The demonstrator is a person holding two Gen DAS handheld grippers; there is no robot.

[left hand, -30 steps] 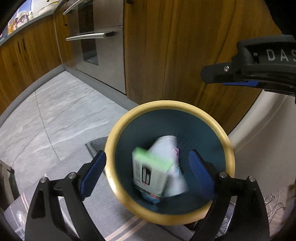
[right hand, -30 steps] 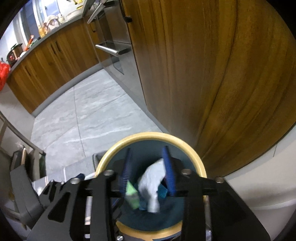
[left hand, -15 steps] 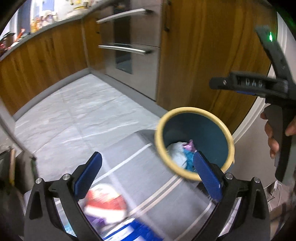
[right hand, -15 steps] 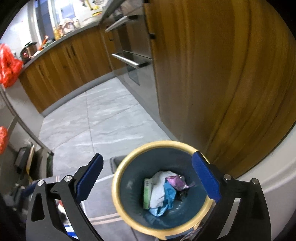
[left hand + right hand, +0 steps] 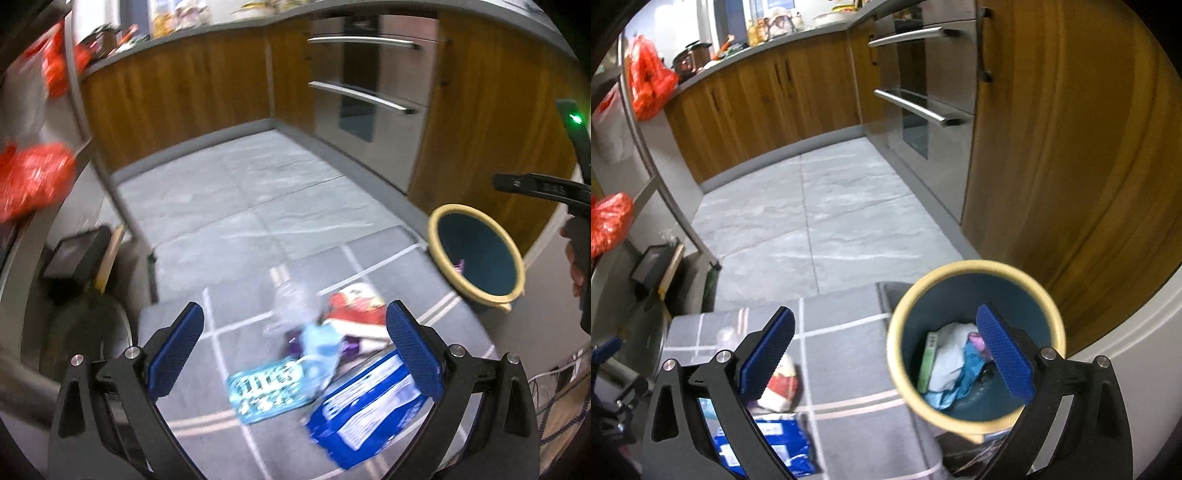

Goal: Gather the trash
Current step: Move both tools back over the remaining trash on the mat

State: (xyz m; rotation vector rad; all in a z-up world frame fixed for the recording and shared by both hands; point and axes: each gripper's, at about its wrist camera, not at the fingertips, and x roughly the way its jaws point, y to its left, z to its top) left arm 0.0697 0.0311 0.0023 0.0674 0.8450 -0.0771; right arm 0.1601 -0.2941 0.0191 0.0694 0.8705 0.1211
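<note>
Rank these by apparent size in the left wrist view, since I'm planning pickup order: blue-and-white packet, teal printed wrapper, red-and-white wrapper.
1. Blue-and-white packet, largest, though it lies nearest the camera.
2. Teal printed wrapper.
3. Red-and-white wrapper, smallest, but farther off and partly covered, so unsure against the teal one.

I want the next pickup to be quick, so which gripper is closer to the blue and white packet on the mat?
Left. The left gripper hangs open right above the blue and white packet; the right gripper, also open, sits over by the bin.
</note>
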